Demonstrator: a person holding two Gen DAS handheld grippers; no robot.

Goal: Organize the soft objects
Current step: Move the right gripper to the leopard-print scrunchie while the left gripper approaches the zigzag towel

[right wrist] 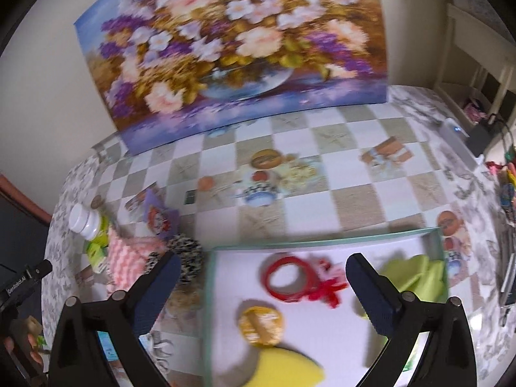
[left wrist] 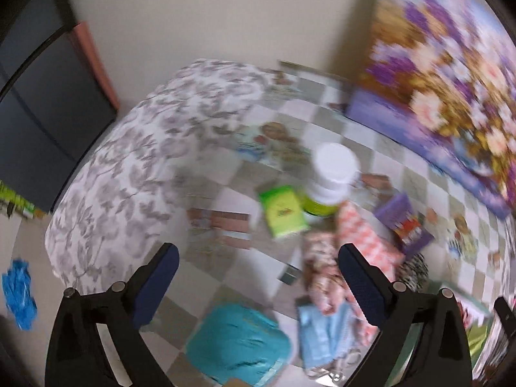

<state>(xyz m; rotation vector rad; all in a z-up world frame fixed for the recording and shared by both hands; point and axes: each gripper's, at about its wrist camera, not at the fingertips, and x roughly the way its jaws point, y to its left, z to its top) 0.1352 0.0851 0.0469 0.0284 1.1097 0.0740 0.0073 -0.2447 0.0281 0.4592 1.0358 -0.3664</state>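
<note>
My left gripper [left wrist: 258, 258] is open and empty above the table, over a teal cloth [left wrist: 238, 342]. Beside it lie a pink-and-white patterned cloth [left wrist: 367, 238], a floral cloth [left wrist: 322, 267], a light blue cloth [left wrist: 319, 332] and a leopard-print scrunchie [left wrist: 416, 271]. My right gripper [right wrist: 262, 267] is open and empty above a white tray [right wrist: 322, 348] holding a red ribbon band [right wrist: 290, 277], a yellow-orange round item [right wrist: 261, 322], a yellow sponge [right wrist: 283, 371] and a green cloth [right wrist: 416, 274]. The scrunchie [right wrist: 187, 254] and pink cloth [right wrist: 129, 254] lie left of the tray.
A white-capped green bottle [left wrist: 329, 180], a green packet [left wrist: 283, 209] and a purple box [left wrist: 406, 222] sit on the checkered tablecloth [right wrist: 322, 193]. A flower painting [right wrist: 232, 48] leans on the wall behind. A blue glove [left wrist: 19, 293] lies far left.
</note>
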